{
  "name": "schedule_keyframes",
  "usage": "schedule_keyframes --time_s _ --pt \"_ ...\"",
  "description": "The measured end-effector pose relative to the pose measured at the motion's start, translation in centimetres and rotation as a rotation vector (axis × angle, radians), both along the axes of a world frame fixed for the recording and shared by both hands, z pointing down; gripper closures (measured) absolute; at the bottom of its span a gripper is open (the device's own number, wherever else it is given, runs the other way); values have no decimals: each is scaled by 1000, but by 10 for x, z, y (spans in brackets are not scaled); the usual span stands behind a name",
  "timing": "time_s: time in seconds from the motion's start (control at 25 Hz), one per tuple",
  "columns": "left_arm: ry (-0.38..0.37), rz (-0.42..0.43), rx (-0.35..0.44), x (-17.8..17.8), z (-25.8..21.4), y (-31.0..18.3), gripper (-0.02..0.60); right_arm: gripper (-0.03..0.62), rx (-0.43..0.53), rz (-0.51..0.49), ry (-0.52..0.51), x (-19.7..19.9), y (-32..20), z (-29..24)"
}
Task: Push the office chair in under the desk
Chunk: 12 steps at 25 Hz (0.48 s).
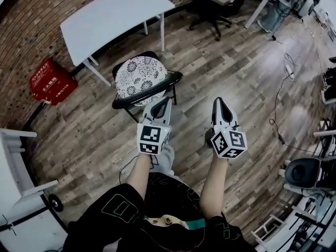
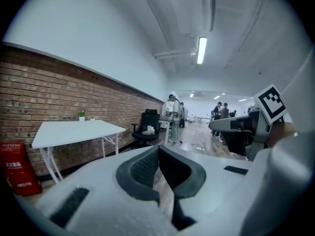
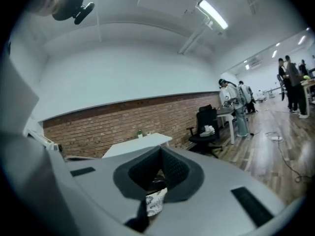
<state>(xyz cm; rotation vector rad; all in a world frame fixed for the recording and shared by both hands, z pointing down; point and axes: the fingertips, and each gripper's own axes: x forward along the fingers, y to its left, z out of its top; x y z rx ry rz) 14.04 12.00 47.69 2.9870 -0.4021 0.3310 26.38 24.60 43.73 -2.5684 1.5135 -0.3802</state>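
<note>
The chair point(image 1: 140, 75) has a black frame and a floral seat cushion. It stands on the wood floor just in front of the white desk point(image 1: 113, 13), seat outside the desk's edge. My left gripper point(image 1: 164, 101) is shut and empty, its tip right at the chair's black backrest point(image 1: 152, 92); contact cannot be told. Off to the chair's right, over bare floor, my right gripper point(image 1: 220, 102) is also shut with nothing in it. In the left gripper view the shut gripper point(image 2: 158, 154) points past the desk point(image 2: 74, 130). In the right gripper view the floral cushion point(image 3: 156, 201) peeks below the gripper point(image 3: 160, 157).
A red box point(image 1: 50, 81) sits by the brick wall left of the desk. A black office chair point(image 1: 210, 7) stands at another desk at the back. Cables point(image 1: 282, 88) trail on the floor at right. White furniture point(image 1: 16, 156) is at the left; people point(image 2: 173, 117) stand far off.
</note>
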Motion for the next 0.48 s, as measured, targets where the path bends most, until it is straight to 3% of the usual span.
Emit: schedule_keyframes --time_s 0.2,0.48 --pt "-73 -169 -19 -44 26 -76 572 589 -22 -196 -30 -20 -103 18" --pt "-154 -230 -13 -71 57 -128 572 589 -159 -438 21 -51 -204 51"
